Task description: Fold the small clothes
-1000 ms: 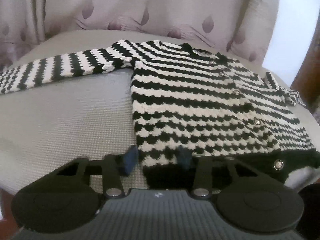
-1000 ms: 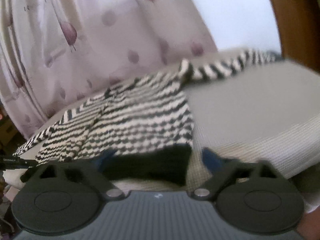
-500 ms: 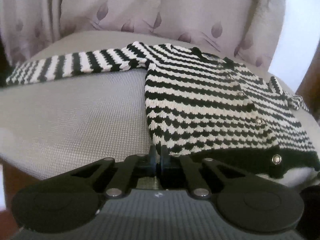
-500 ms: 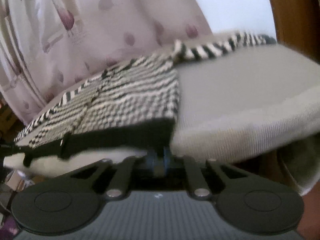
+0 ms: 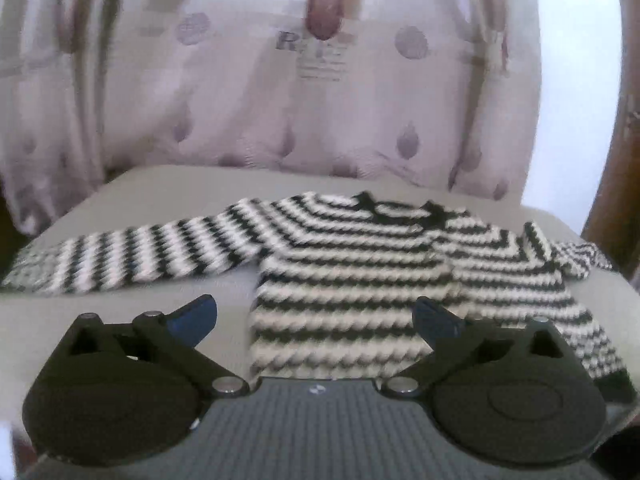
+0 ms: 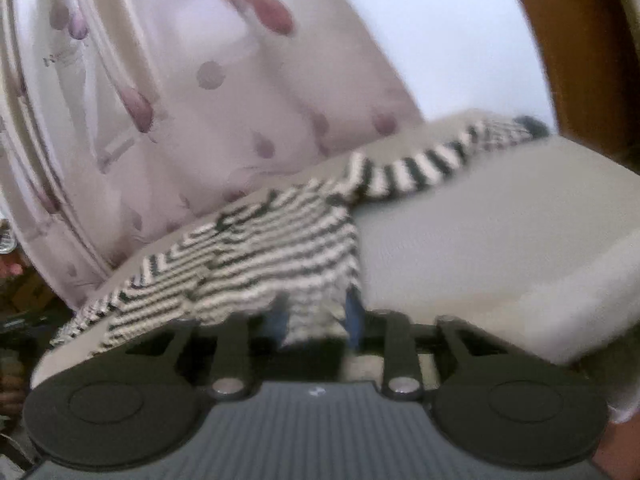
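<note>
Jaws of the left gripper (image 5: 314, 314) stand wide apart, just opened, above the near part of the striped sweater (image 5: 360, 280), not pinching it. Right gripper (image 6: 316, 320) jaws, also just opening, stand partly apart with the sweater's near edge between them; contact unclear through blur. Sweater lies on a grey cushion (image 5: 120, 320), sleeves outstretched. Patterned curtain (image 5: 240, 100) behind.

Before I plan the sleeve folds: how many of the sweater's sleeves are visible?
2. One sleeve of the striped sweater lies stretched flat to the left on the cushion; the other sleeve lies bunched at the right edge, its end partly hidden.
</note>
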Available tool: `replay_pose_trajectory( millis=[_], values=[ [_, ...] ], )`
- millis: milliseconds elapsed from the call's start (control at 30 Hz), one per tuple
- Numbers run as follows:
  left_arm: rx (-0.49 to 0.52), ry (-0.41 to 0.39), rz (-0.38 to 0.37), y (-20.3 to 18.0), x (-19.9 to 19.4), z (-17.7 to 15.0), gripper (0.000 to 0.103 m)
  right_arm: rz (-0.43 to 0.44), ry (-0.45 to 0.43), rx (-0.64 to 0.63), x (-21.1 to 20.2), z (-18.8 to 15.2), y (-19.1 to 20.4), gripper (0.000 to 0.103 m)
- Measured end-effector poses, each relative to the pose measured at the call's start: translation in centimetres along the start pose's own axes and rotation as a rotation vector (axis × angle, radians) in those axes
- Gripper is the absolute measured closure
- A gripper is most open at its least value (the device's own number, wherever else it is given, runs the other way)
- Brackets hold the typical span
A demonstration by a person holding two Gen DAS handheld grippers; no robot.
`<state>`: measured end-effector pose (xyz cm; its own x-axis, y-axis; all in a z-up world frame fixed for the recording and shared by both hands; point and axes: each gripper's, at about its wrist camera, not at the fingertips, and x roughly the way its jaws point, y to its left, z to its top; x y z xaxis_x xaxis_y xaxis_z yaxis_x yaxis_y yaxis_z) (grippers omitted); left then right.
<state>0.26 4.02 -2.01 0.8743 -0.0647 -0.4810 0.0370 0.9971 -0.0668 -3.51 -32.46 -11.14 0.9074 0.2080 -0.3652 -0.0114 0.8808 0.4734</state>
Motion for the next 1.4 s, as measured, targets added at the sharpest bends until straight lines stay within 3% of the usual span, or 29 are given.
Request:
replay_pose_trajectory(
  millis=[133,233,400,433,567,733,800,867,900,933,967,1100,1133,1200,1233,1300,1333,1400],
  values=[
    [0.033,-0.08,-0.032,-2.2,6.0,1.4,0.001,0.091,0.008,-0.16,6.0,5.6,2.6,0.063],
    [0.017,-0.033,-0.105,-2.9,11.0,1.8,0.007,0.147,0.051,-0.249,13.1,11.2,2.6,0.064],
    [-0.018,0.054,-0.183,-3.2,16.7,0.7,0.005,0.105,0.176,-0.305,26.5,17.9,0.3,0.063],
    [-0.034,0.074,-0.196,-3.1,17.3,0.5,0.004,0.101,0.206,-0.31,29.2,18.7,-0.2,0.062],
    [-0.145,0.136,-0.247,-1.6,18.9,0.2,0.0,0.14,0.283,-0.316,36.7,19.4,-1.2,0.035],
    [-0.17,0.119,-0.258,-1.5,18.8,0.2,0.0,0.155,0.393,-0.386,43.3,18.4,-1.6,0.035],
    [-0.161,0.117,-0.253,-1.7,18.8,0.2,0.0,0.21,0.449,-0.385,44.6,17.6,-1.9,0.034],
    [-0.166,0.117,-0.252,-1.6,18.8,0.3,0.0,0.222,0.42,-0.469,44.0,16.7,-1.3,0.037],
    [-0.17,0.118,-0.254,-1.6,18.9,0.3,0.0,0.203,0.402,-0.503,43.5,16.3,-1.1,0.047],
    [-0.176,0.117,-0.253,-1.6,18.9,0.3,0.0,0.184,0.386,-0.512,43.2,16.2,-1.0,0.068],
    [-0.179,0.116,-0.251,-1.6,18.9,0.3,0.0,0.174,0.372,-0.515,42.9,16.1,-0.8,0.077],
    [-0.182,0.114,-0.249,-1.5,18.9,0.3,0.0,0.02,0.263,-0.65,42.2,15.2,0.7,0.079],
    [-0.185,0.112,-0.25,-1.5,18.9,0.3,0.0,-0.032,0.242,-0.64,42.5,15.2,0.2,0.079],
    [-0.187,0.112,-0.25,-1.2,18.8,0.2,0.0,0.014,0.256,-0.509,43.0,15.6,-0.9,0.078],
    [-0.189,0.111,-0.251,-1.1,18.8,0.2,0.0,0.052,0.256,-0.485,42.9,15.6,-0.9,0.076],
    [-0.188,0.111,-0.249,-1.1,18.8,0.2,0.0,0.066,0.262,-0.554,42.5,15.4,0.0,0.052],
    [-0.188,0.111,-0.245,-1.3,18.8,0.2,0.0,0.036,0.242,-0.573,41.9,15.4,0.0,0.027],
    [-0.191,0.11,-0.238,-1.5,18.9,0.2,0.0,0.035,0.156,-0.489,39.8,16.5,-1.4,0.023]
  ],
)
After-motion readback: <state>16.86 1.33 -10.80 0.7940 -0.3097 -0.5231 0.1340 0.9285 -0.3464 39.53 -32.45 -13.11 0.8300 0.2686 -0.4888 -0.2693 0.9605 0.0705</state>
